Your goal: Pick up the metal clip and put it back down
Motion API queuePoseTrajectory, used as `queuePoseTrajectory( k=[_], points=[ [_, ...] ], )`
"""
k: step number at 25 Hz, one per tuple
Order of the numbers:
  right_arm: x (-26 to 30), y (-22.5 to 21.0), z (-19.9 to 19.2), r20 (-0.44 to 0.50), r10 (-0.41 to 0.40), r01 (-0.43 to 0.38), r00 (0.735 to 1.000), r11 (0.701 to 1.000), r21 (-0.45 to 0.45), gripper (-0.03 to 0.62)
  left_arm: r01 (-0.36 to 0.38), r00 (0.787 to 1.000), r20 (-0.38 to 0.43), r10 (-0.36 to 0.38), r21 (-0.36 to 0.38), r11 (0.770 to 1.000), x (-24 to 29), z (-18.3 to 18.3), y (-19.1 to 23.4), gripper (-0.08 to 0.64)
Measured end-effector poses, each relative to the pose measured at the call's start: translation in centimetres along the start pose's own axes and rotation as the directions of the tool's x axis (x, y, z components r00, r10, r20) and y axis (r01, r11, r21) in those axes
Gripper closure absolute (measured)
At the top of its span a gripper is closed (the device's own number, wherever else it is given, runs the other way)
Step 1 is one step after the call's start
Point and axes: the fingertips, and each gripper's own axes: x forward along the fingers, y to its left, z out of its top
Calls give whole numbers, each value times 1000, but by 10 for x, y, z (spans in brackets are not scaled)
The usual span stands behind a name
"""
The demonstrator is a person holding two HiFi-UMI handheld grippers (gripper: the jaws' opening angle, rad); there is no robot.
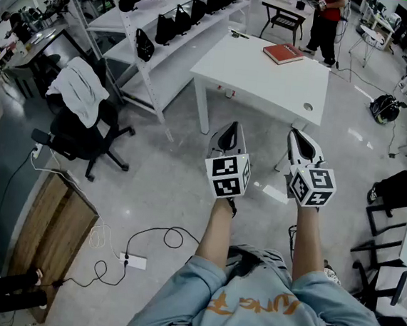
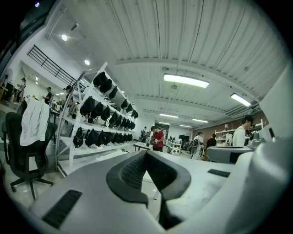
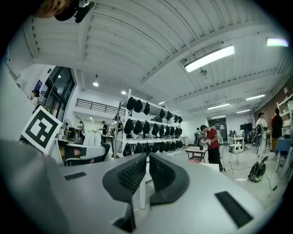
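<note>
Person standing on open floor, both grippers held level at waist height and aimed at the table ahead; probably a carrying posture used before any reach begins.

Far left: a chair [image 1: 85, 129] draped with a white cloth [image 1: 78, 89], and beside it a rack [image 1: 164, 54] of dark bags. Neither belongs to the task.

Left gripper [image 1: 229, 129]: jaws pressed together, pads meeting at the tips, nothing between them. Its own view looks past them to the rack and the room.

Centre: the table [image 1: 262, 78], well ahead of both grippers, bears a red book [image 1: 283, 53] near its far edge. The clip cannot be made out on it or anywhere else in the three views; it is most likely on the table, too small to resolve.

Right gripper [image 1: 298, 135]: jaws all but together, only a thin slit left, through which a table leg shows. It pinches nothing and touches nothing.

Judged stage: approach, with the pick-up not yet begun. Either gripper's jaws would have to spread before taking the clip.
</note>
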Motion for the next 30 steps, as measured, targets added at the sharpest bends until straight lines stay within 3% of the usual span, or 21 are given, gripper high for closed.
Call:
queuePoseTrajectory(
  k=[14,30],
  points=[
    [9,9,4,46,-34,34,998,999,5,552,21,1000,-4,-21,-36,999,1,-1,28,551],
    [30,13,5,38,-32,31,999,999,16,552,0,1000,2,0,-66,998,10,1,62,551]
  ],
)
